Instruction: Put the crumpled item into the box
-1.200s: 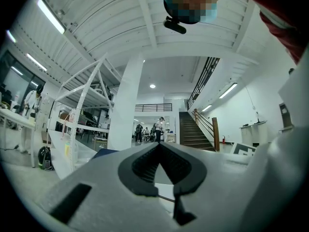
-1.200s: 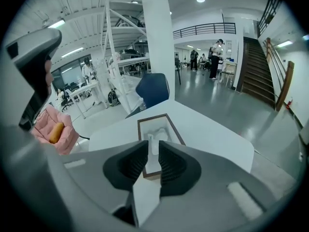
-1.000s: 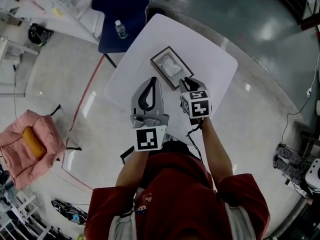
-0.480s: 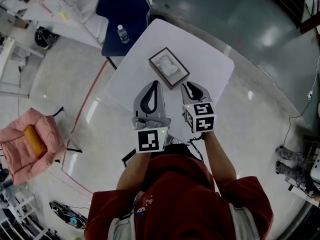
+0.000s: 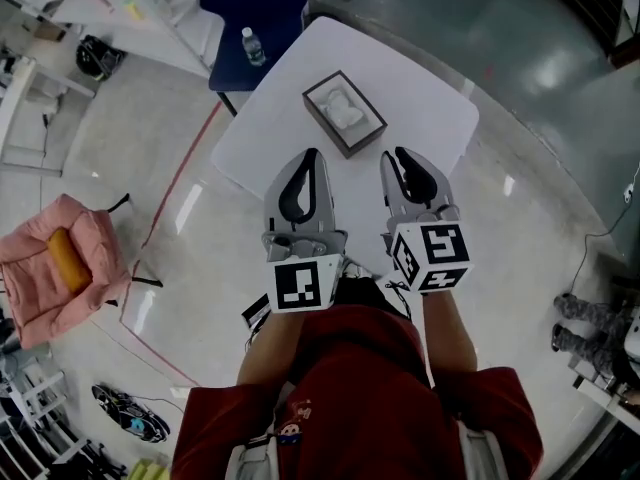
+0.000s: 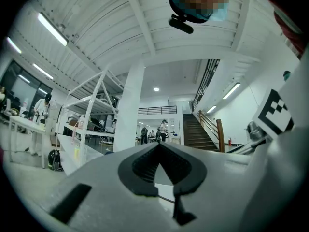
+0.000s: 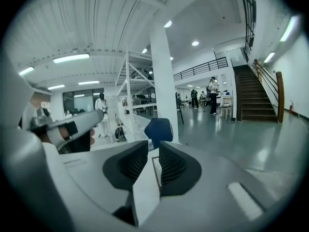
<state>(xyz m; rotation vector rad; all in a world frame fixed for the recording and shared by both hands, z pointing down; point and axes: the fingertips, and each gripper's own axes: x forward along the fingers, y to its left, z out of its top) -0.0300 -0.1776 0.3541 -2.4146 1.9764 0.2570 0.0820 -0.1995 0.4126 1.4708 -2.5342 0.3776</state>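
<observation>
Crumpled item (image 5: 344,109) lying in box (image 5: 368,140), upper centre, on worktop (image 5: 425,93); left tool (image 5: 309,155) closed, right tool (image 5: 400,156) slightly parted, both empty, newly lifted clear; deposit apparently done.

L gripper (image 5: 311,155) jaws shut, R gripper (image 5: 396,154) jaws slightly apart (side by side).

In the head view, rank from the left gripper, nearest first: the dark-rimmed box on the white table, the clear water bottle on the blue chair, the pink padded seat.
1. Dark-rimmed box, on the table, just ahead of the left gripper.
2. Clear water bottle, beyond the table, on the blue chair.
3. Pink padded seat, far off to the left.
</observation>
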